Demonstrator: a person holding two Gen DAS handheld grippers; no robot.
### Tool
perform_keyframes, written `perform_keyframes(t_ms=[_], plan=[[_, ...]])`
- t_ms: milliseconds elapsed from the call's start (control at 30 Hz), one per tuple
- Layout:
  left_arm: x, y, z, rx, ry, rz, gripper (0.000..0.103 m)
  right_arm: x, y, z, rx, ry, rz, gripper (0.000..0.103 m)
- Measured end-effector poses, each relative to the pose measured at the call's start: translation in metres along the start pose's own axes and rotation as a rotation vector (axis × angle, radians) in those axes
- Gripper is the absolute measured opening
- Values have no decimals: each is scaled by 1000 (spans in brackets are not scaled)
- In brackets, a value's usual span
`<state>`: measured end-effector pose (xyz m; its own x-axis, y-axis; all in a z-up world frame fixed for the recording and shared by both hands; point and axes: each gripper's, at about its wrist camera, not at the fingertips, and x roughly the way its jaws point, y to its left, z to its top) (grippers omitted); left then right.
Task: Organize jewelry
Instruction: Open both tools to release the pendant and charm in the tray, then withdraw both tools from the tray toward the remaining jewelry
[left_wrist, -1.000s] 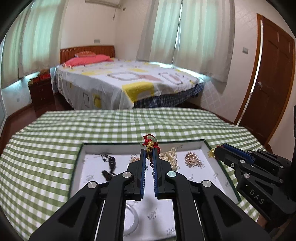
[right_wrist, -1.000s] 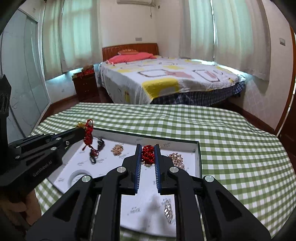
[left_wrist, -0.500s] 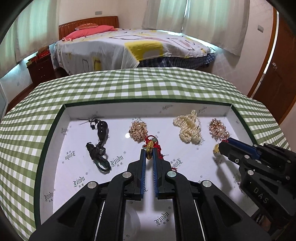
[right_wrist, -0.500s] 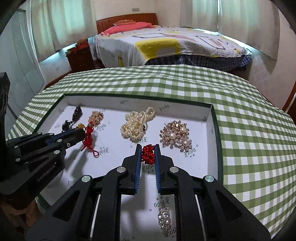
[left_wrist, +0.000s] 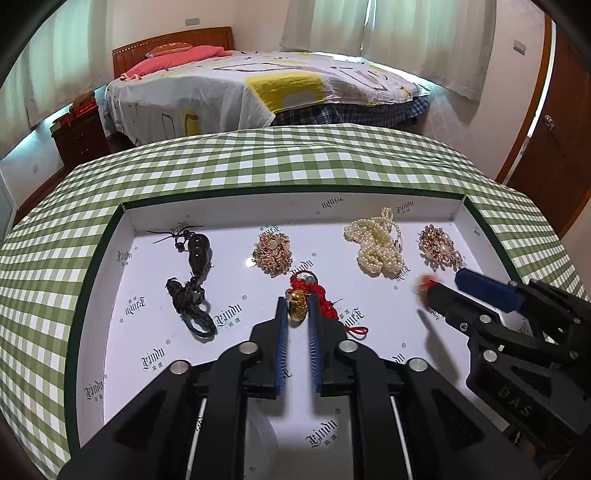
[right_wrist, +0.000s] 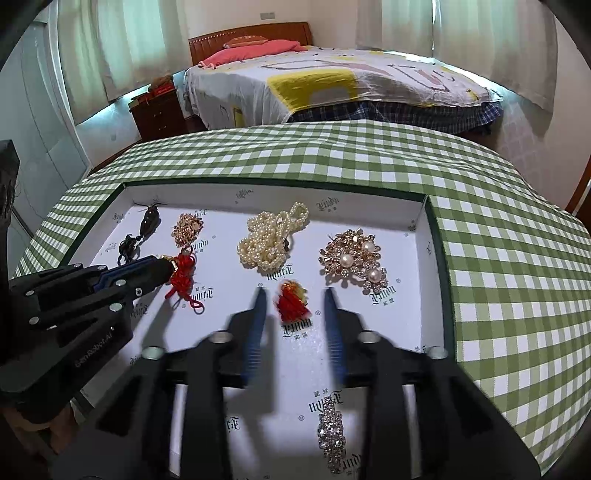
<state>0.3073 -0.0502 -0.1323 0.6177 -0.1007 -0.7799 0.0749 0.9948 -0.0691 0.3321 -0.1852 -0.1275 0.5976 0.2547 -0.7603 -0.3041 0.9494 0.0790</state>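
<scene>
A white tray (left_wrist: 110, 295) holds jewelry. My left gripper (left_wrist: 296, 310) is low over the tray floor, its jaws a little apart around a gold charm on a red knotted cord (left_wrist: 297, 304), which rests on the tray. It also shows in the right wrist view (right_wrist: 183, 271). My right gripper (right_wrist: 293, 295) is open, its fingers blurred; a small red and gold tassel piece (right_wrist: 291, 299) lies on the tray between them. In the left wrist view the right gripper (left_wrist: 439, 288) is at the right.
In the tray lie a dark bead pendant on cord (left_wrist: 194, 273), a gold chain cluster (left_wrist: 273, 253), a pearl necklace (right_wrist: 269, 238), a pearl and crystal brooch (right_wrist: 354, 260) and a rhinestone clip (right_wrist: 332, 434). Green checked tablecloth (right_wrist: 498, 258) surrounds the tray. A bed stands behind.
Both grippers came down to the tray floor. The right gripper opened and let go of the red tassel piece. The left jaws parted slightly with the red cord charm resting on the tray.
</scene>
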Motion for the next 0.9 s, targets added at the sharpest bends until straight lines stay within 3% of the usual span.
perform_keyframes(t_ms=[133, 333, 633, 900], plan=[[-4, -2, 1, 4, -19, 6, 39, -5, 0, 0, 0, -10, 0, 34], [-9, -2, 0, -7, -32, 6, 52, -14, 0, 1, -6, -30, -7, 38], [-21, -3, -1, 0, -64, 16, 60, -26, 2, 1, -11, -49, -18, 43], [-43, 3, -8, -26, -101, 16, 62, -44, 3, -8, 4, -69, -24, 48]])
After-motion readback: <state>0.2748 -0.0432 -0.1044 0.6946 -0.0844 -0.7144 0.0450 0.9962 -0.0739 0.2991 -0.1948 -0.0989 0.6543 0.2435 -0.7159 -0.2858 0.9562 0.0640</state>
